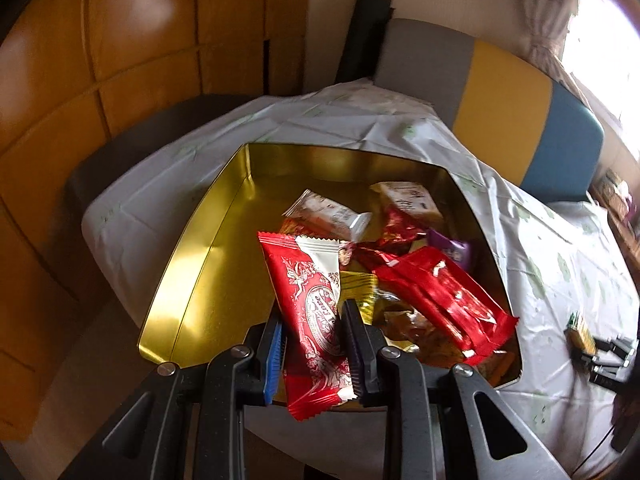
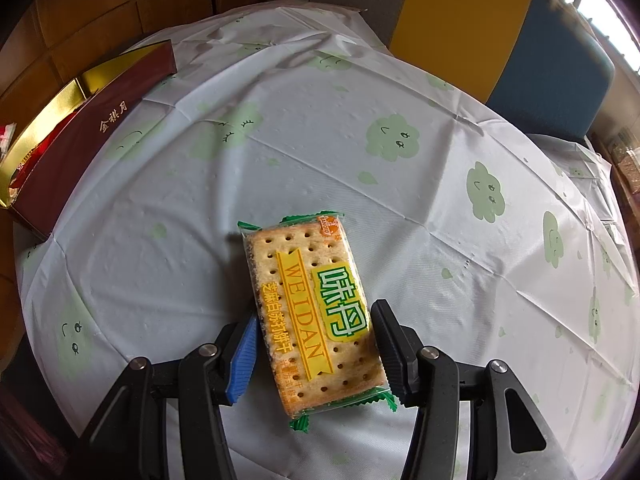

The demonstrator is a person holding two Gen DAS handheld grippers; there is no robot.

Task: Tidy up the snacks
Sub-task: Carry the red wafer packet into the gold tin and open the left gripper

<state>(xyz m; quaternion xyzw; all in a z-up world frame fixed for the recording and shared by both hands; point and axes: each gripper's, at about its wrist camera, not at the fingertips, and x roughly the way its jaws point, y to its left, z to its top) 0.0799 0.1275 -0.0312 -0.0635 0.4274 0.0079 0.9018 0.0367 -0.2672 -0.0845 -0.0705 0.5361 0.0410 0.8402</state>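
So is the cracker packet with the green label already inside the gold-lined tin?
No, the cracker packet lies on the white tablecloth, between the right gripper's fingers, apart from the gold-lined tin.

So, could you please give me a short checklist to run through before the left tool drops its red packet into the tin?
1. Left tool shut on the red and white packet: ok.
2. Packet over the open gold tin, not the tablecloth: ok.
3. Free room in the tin: ok, its left part is bare; the other snacks are piled on its right.
4. Right tool gripping the cracker packet: cannot tell; the fingers flank it, contact unclear.
5. Cracker packet lifted off the tablecloth: cannot tell.
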